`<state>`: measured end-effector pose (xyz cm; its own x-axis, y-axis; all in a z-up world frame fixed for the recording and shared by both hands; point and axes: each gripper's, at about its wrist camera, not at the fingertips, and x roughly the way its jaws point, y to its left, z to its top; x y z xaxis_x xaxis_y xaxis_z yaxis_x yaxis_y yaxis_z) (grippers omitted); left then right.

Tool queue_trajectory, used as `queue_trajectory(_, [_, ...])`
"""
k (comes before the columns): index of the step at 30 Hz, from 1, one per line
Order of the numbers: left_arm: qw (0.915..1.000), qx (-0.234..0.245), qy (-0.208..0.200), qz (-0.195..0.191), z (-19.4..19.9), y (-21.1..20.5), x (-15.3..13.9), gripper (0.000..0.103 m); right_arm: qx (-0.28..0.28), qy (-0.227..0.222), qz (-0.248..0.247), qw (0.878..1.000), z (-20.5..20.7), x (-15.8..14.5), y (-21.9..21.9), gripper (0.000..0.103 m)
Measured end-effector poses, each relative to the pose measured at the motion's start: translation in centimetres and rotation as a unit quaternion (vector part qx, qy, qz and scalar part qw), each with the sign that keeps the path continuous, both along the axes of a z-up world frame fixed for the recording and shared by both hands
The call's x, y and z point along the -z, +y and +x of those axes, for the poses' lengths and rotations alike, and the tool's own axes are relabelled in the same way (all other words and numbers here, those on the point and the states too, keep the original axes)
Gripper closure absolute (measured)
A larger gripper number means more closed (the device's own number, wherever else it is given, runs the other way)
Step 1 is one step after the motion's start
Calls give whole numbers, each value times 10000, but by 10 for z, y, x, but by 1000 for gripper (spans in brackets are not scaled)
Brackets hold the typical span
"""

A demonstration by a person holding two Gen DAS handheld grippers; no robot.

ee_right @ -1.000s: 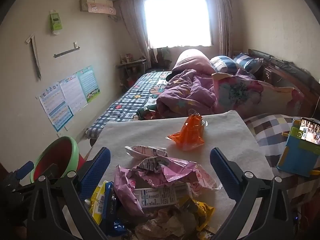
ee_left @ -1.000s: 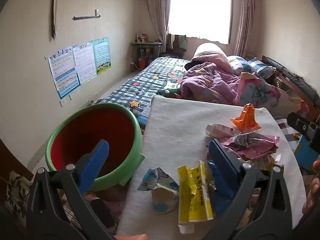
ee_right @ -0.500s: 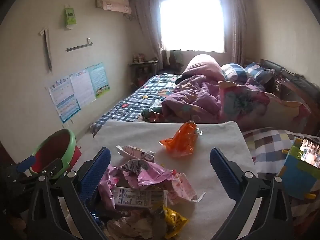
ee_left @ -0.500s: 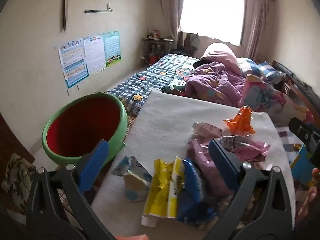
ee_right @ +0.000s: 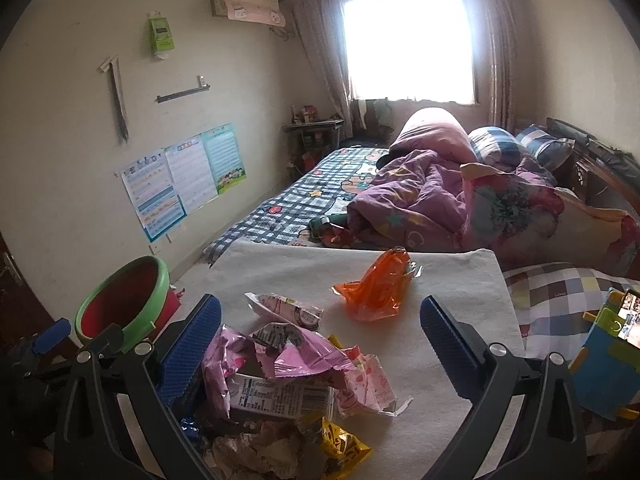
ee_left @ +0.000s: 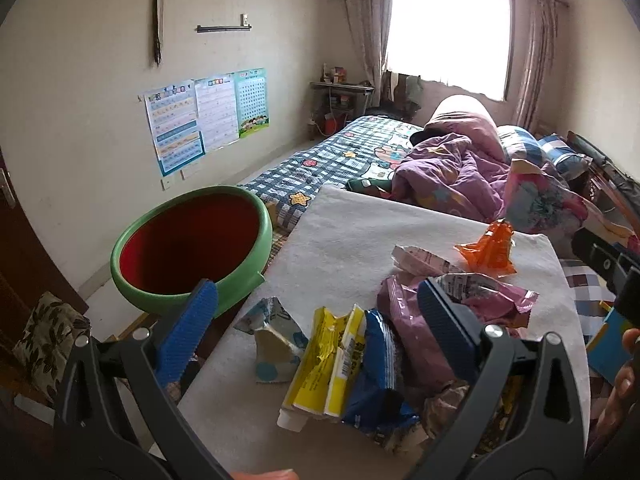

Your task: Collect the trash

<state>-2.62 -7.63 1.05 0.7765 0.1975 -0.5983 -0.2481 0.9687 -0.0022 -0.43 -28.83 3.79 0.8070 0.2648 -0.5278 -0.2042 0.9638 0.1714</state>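
Note:
Several crumpled wrappers lie on a white cloth-covered table (ee_left: 352, 240): a yellow packet (ee_left: 324, 364), a blue packet (ee_left: 376, 368), a pale blue carton scrap (ee_left: 272, 340), a pink wrapper (ee_right: 296, 352), an orange wrapper (ee_right: 376, 292) and a small pink carton (ee_right: 288, 310). A green-rimmed red bin (ee_left: 192, 248) stands left of the table. My left gripper (ee_left: 316, 332) is open and empty above the yellow and blue packets. My right gripper (ee_right: 320, 340) is open and empty above the pink wrapper pile.
A bed with a purple quilt (ee_right: 420, 196) and plaid sheet lies beyond the table. A blue tablet stand (ee_right: 608, 356) sits at the right on a checked cloth. Posters (ee_left: 204, 116) hang on the left wall. A patterned cushion (ee_left: 44, 340) lies low left.
Both grippers have pulled back and risen a little, so more of the table and wrappers shows. The bin now sits farther up and left in the left wrist view. Both stay open.

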Motion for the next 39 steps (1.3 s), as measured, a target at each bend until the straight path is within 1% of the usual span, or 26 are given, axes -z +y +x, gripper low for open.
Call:
queue_trajectory(5, [10000, 3, 66, 19, 0, -3, 2, 6, 36, -2, 5, 10000, -1, 1, -2, 7])
queue_trajectory(17, [9999, 88, 15, 58, 1, -7, -3, 5, 72, 13, -10, 10000, 0, -1, -5, 7])
queue_trajectory(39, [10000, 20, 9, 2, -2, 7, -1, 5, 103, 97, -123, 9998, 2, 2, 6, 7])
